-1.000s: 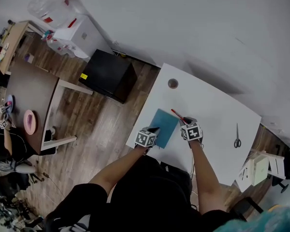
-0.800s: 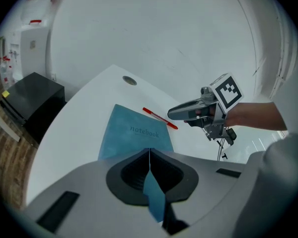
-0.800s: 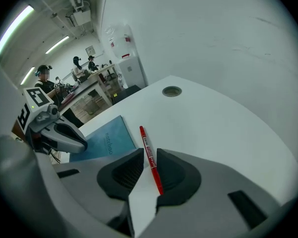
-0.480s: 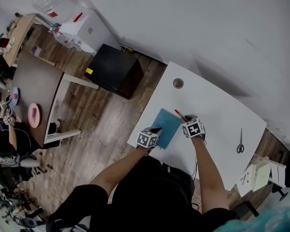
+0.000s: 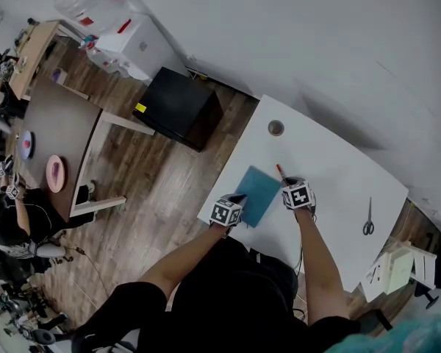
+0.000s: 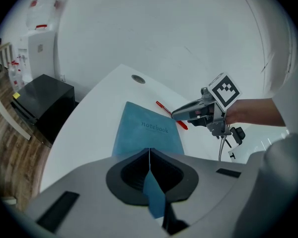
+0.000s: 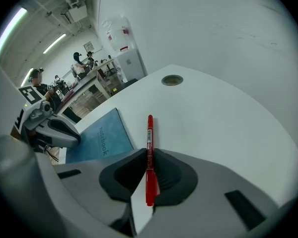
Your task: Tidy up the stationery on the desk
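A blue notebook (image 5: 257, 194) lies near the front left corner of the white desk (image 5: 331, 175). My left gripper (image 6: 149, 150) is shut on the notebook's (image 6: 148, 133) near edge, and a strip of the blue cover shows between the jaws. My right gripper (image 7: 149, 150) is shut on a red pen (image 7: 149, 133) just right of the notebook (image 7: 102, 140). The pen sticks out ahead of the jaws, low over the desk, and points at the far edge. In the head view the pen (image 5: 279, 171) shows beyond the right gripper (image 5: 287, 183).
Scissors (image 5: 368, 219) lie at the desk's right end. A round cable hole (image 5: 276, 128) sits near the far left corner. A black box (image 5: 178, 107) stands on the wooden floor left of the desk. White shelving (image 5: 397, 259) is at the lower right.
The right gripper has turned the red pen so that it points more toward the far edge and lies less across the notebook's corner. The left gripper stays on the notebook.
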A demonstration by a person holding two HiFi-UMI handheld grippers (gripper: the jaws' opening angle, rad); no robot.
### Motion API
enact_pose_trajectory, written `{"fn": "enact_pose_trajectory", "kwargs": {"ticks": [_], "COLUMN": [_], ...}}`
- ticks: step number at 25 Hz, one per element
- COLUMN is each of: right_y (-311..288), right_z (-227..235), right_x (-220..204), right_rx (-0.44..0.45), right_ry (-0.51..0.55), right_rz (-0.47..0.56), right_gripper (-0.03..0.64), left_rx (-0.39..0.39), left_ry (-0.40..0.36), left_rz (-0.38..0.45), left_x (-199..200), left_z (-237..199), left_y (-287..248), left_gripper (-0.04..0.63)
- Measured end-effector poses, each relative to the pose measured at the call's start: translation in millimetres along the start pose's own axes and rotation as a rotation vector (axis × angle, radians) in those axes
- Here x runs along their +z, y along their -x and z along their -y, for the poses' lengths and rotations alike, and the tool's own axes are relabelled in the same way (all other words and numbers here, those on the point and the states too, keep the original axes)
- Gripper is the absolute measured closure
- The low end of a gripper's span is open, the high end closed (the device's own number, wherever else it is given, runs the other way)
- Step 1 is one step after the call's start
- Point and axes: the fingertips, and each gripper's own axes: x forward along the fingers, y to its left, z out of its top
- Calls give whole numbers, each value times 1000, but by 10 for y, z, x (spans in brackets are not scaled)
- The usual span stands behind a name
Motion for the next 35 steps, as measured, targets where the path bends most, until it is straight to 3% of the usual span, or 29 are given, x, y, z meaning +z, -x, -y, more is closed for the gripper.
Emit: {"fn": "enact_pose_trajectory", "kwargs": {"ticks": [6,13,16,21,27,35], "right_y": [186,347,385,378,317,223], "right_z": [-65,-343,-477,-653,-803,-768], "right_x": [-117,-464,-611,-809,-900,-959], "right_rx": [-16,-19,-22,2,-37,-73], "right_ry": [-99,-285,-414,-716,-791,-970], "right_rz": [53,124,170,259,291,340], "right_gripper": [555,555,554,554,555,554], "left_rx": [49,-55,-116,-167,-170,-202], "left_ry": [-59,-60,-68,-107,-150,-190], "left_rz": [8,25,36,41,33,40], "left_x": [-15,-60,-86,-184,-298,-333], "left_z": [-70,47,162,239,231,401], "left_y": [77,126,158,240,297,323], "left_gripper": [577,577,577,577,577,577]}}
